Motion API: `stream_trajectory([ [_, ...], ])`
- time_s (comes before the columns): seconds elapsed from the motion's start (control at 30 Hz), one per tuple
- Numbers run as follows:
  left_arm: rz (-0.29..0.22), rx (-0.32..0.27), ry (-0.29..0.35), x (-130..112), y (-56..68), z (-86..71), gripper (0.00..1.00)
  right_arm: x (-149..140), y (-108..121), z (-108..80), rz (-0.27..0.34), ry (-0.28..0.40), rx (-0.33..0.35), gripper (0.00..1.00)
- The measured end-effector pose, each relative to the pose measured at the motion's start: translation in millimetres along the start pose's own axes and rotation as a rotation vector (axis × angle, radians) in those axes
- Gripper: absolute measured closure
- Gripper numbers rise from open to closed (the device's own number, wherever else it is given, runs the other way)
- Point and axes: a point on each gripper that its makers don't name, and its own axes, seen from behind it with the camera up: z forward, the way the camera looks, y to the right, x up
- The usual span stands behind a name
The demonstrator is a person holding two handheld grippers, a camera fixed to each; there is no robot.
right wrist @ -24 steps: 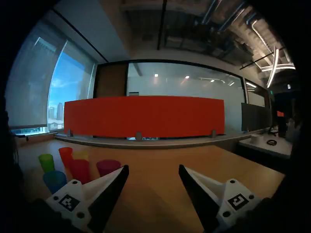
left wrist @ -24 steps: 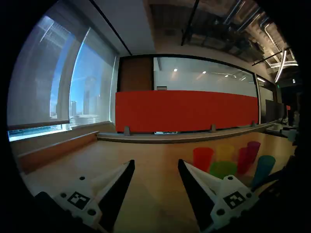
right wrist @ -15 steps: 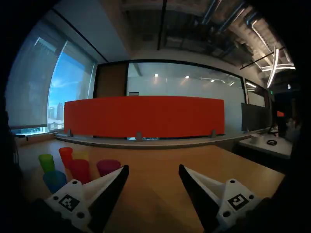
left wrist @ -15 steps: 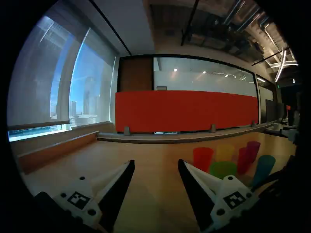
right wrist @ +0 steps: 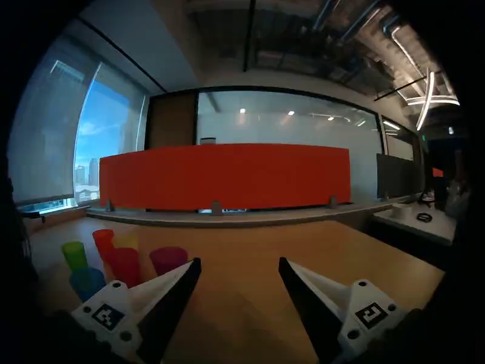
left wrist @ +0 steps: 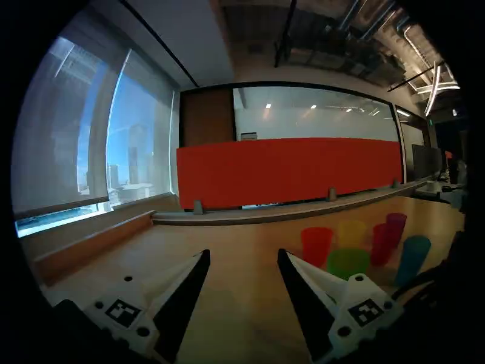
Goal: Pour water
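Cups point(left wrist: 348, 262): six, one each orange, yellow, green, red, magenta, teal, clustered on wooden table point(left wrist: 242, 233), lower right of left gripper view. Left gripper point(left wrist: 242, 253) and right gripper point(right wrist: 239, 262): fingers spread, holding nothing. One red partition point(left wrist: 285, 170) behind.

Tabletop point(left wrist: 242, 239): pale wood, wide, reaching back to a grey rail.
Partition point(left wrist: 285, 173): bright red panel, upright along the far edge on small grey feet.
Window point(left wrist: 139, 145): tall, on the left, blue sky and towers outside; mesh blind point(left wrist: 54, 133) beside it.
Glass wall point(left wrist: 315, 118): behind the partition, small bright lamps showing in it.
Ceiling point(left wrist: 339, 33): open, dark, crossed by pipes; strip lights point(left wrist: 433, 91) at right.
Side desk point(right wrist: 418, 223): white, right of the tabletop, dim.
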Motion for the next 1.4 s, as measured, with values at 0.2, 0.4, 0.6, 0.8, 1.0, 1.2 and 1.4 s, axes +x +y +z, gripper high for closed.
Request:
stream_trajectory([
  [0.2, -0.039, -0.030, -0.008, 19, 3.0, 1.3, 0.18, 21, 1, -3.0, -0.003, -0.012, 0.008, 0.01],
  [0.4, -0.065, -0.043, -0.011, 50, 0.7, 5.9, 0.18, 51, 1, -2.4, -0.001, -0.019, 0.018, 0.01],
  [0.6, -0.070, -0.080, -0.002, 87, 1.1, 10.3, 0.18, 86, -4, 1.3, 0.014, -0.023, 0.044, 0.01],
  [0.8, -0.078, -0.106, -0.012, 116, -1.0, 16.8, 0.18, 112, -13, 4.9, -0.001, -0.041, 0.070, 0.01],
  [1.0, -0.067, -0.128, -0.016, 145, -4.8, 23.4, 0.18, 141, -21, 6.6, -0.014, -0.035, 0.092, 0.01],
  [1.2, -0.059, -0.157, -0.028, 161, -4.0, 26.6, 0.18, 162, -21, 6.5, -0.030, -0.010, 0.102, 0.01],
  [1.4, -0.100, -0.229, -0.051, 161, 8.7, 28.5, 0.18, 164, -30, 4.0, -0.030, -0.019, 0.146, 0.01],
])
